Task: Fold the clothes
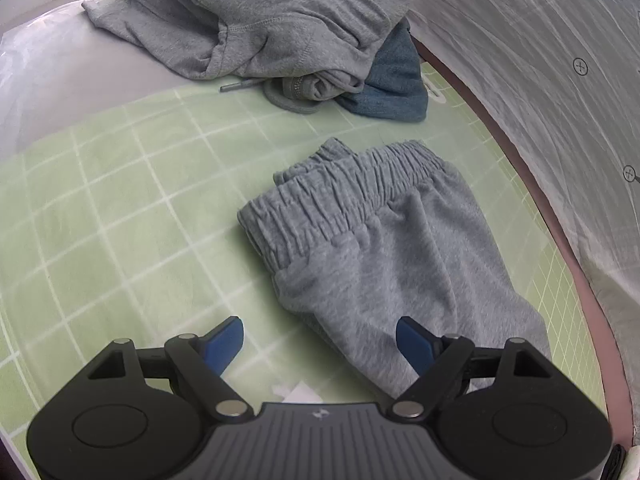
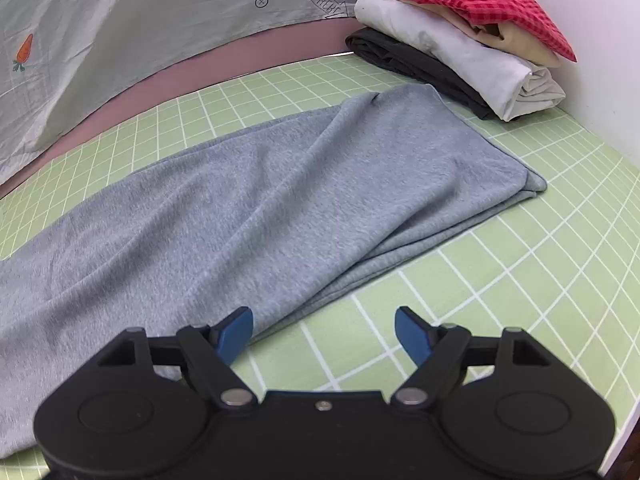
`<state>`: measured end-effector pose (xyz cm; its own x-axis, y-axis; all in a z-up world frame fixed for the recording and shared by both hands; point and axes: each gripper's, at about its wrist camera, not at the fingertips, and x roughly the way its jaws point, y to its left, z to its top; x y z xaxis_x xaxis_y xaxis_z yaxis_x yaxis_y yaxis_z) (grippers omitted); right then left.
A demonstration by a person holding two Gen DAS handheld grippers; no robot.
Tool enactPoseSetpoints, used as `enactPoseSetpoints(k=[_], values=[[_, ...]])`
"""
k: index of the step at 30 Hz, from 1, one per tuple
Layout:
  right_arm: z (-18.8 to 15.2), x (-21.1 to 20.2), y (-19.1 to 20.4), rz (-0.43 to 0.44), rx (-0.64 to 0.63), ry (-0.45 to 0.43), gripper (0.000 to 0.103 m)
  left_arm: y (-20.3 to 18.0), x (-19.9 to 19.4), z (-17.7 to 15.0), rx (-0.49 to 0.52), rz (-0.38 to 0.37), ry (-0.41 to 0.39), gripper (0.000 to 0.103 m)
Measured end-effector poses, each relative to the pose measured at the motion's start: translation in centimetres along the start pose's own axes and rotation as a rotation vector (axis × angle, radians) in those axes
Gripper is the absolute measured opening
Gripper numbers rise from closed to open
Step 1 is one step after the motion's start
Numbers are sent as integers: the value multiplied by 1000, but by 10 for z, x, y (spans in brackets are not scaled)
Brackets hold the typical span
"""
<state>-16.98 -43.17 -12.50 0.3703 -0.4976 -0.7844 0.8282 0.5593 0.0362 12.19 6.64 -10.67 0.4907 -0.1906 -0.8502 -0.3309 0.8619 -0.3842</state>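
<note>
Lying flat: the grey sweatpants [image 1: 372, 240] rested lengthwise on the green grid mat [image 1: 120, 208], legs laid one over the other, elastic waistband [image 1: 344, 184] toward the left wrist view and leg hems [image 2: 516, 176] toward the right wrist view.
Left gripper: the left gripper [image 1: 319, 340] was spread wide and grasped nothing; one blue fingertip hovered over the mat, the other over the trouser cloth just below the waistband.
Right gripper: the right gripper [image 2: 324, 334] was likewise released and empty, one fingertip at the near edge of the leg cloth, the other above bare mat.
Done so far: the half-fold along the length looked complete, judging by the doubled layers at the hem corner; a finished stack [image 2: 472, 44] of dark, white, tan and red checked garments stood just beyond the hems.
Left to do: the crosswise folds seemed not yet made, and an unfolded grey hoodie pile [image 1: 260, 20] over a blue garment [image 1: 392, 80] waited beyond the waistband.
Edges: the near long edge of the legs ran diagonally and was slightly rumpled; the hem corner was crisp; whether the lower layer matched the top one all along could not be told from these views.
Open room: the mat was free on the near side of the trousers; the far side was hemmed by a pink border [image 2: 224, 64] and grey sheet [image 2: 120, 20], and both ends were crowded by clothes.
</note>
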Motion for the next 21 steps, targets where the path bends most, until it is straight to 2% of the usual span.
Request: enactPoseSetpoints(k=[7, 10, 12, 13, 15, 21], values=[[7, -6, 19, -24, 21, -18, 79, -1, 15, 20, 10, 31, -63, 82], [12, -10, 25, -29, -11, -27, 79, -1, 20, 27, 16, 46, -92, 58], [13, -10, 29, -30, -31, -25, 79, -1, 23, 32, 20, 56, -111, 28], [13, -9, 31, -24, -41, -19, 79, -1, 25, 35, 22, 61, -121, 23], [12, -4, 35, -23, -60, -2, 79, 2, 27, 40, 7, 57, -130, 17], [12, 10, 32, -13, -55, 46, 79, 11, 27, 53, -44, 31, -148, 16]])
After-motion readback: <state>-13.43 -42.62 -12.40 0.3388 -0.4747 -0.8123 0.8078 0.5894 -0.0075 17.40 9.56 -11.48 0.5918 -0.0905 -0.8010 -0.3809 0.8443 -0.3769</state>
